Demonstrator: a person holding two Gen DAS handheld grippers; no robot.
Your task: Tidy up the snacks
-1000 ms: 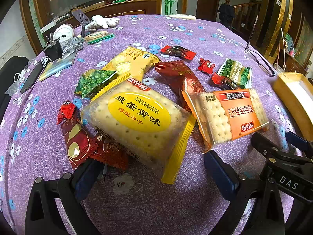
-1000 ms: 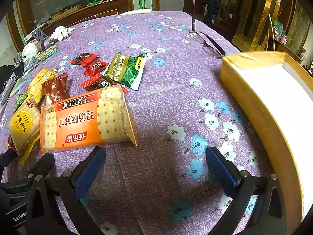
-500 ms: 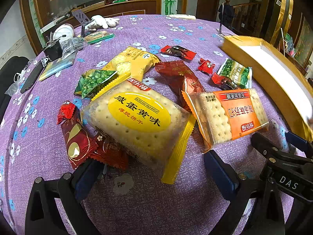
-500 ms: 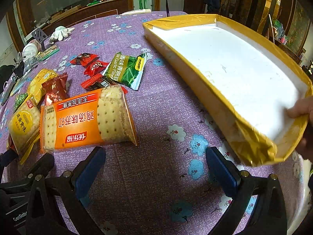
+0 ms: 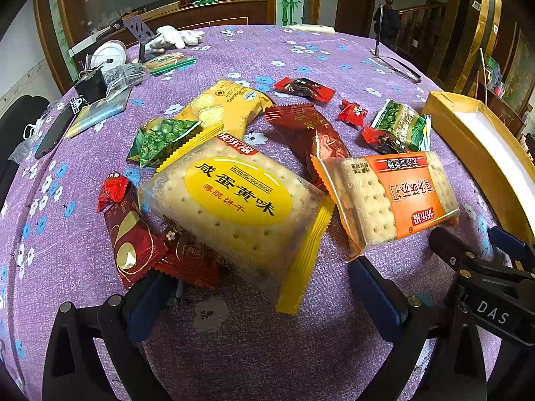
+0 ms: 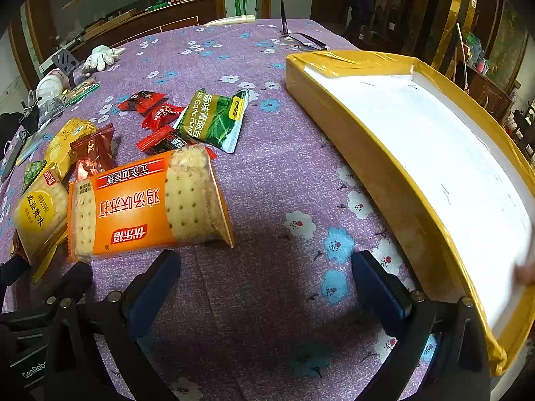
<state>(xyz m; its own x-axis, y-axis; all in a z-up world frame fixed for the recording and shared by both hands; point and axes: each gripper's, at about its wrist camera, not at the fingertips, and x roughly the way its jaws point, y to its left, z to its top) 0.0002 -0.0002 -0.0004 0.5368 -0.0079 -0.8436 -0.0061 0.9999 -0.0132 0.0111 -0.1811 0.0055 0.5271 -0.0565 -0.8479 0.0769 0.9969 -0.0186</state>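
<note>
left wrist: left hand-held gripper (image 5: 264,297) is hovering spread wide and empty over the yellow biscuit pack (image 5: 234,207), which is lying on the purple surface (image 5: 234,351) beside the orange cracker pack (image 5: 391,197) | right wrist: right hand-held gripper (image 6: 264,284) is hanging spread, empty, between the orange cracker pack (image 6: 147,207) and the yellow tray (image 6: 367,153), which is sitting on the surface (image 6: 267,300); a blurred fingertip (image 6: 525,272) is showing at the tray's near rim

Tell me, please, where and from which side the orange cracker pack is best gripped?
Probably at its near crimped end. The orange cracker pack lies flat just ahead of the open right hand-held gripper, slightly to its left; that thin seam faces it, while the body looks wide.
</note>
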